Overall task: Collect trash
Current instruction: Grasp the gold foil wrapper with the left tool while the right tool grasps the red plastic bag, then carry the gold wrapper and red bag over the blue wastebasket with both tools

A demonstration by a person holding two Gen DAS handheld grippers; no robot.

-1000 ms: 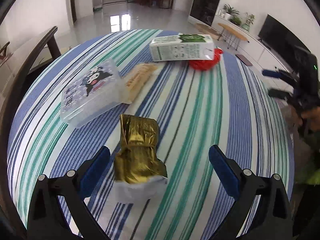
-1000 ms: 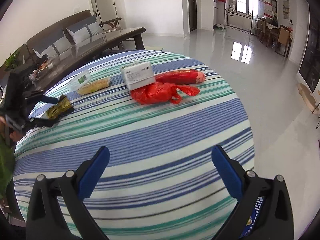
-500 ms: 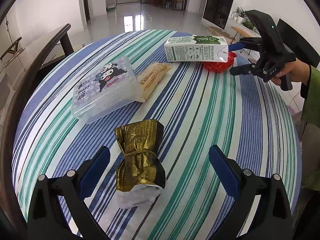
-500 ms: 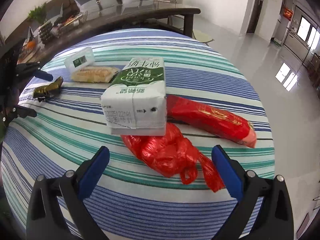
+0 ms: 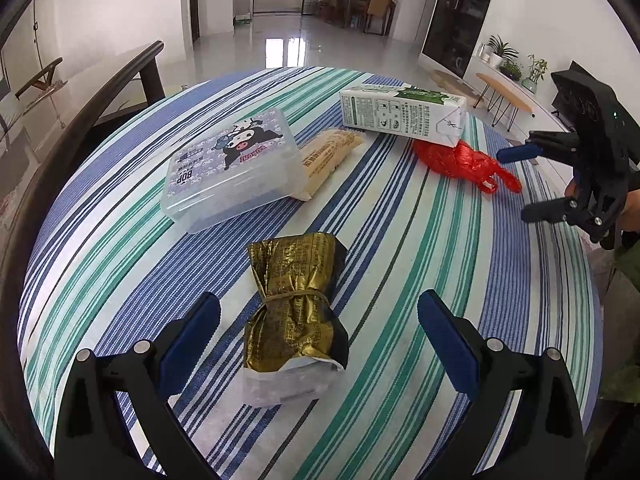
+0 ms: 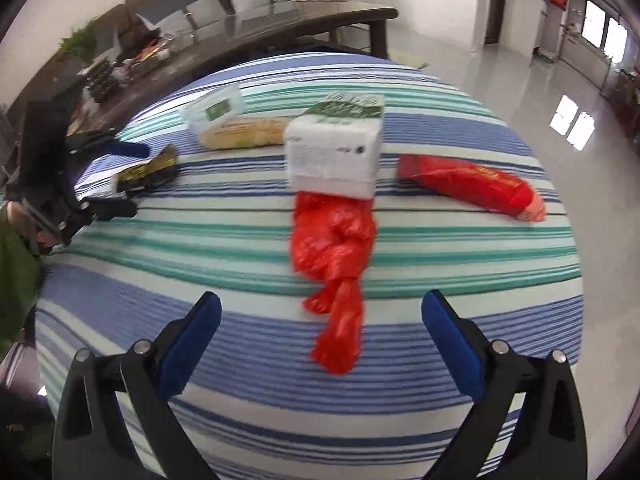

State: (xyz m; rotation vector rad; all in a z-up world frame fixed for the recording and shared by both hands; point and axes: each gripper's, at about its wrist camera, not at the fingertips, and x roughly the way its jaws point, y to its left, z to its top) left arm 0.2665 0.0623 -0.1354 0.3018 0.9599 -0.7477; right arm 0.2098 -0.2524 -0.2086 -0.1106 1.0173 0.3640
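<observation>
- The striped table [image 5: 460, 280] is carrying all the trash: a milk carton [image 5: 400, 114] is lying on its side and resting partly on a knotted red bag [image 5: 460, 158], with a clear plastic box [image 5: 236, 164] and a pale snack packet [image 5: 332, 152] touching each other well to the left of them.
- The right gripper [image 6: 320, 320] is hanging wide open with nothing in it, the red bag's tail lying between its jaws.
- To my eye, if it is tugging that bag, the carton could be tipping or sliding off, since it is leaning on the bag.
- The left gripper [image 5: 318, 320] is gaping just as wide, holding nothing, straddling a gold foil packet [image 5: 296, 304] tied with a band.
- That foil looks slippery and crumpled; a pinch near the loose white end could be slipping off or tearing.
- A long red packet [image 6: 472, 186] is lying apart at the far side.
- On the box lid I am reading "BOP" beside a cartoon figure; the carton's print is too small to read.
</observation>
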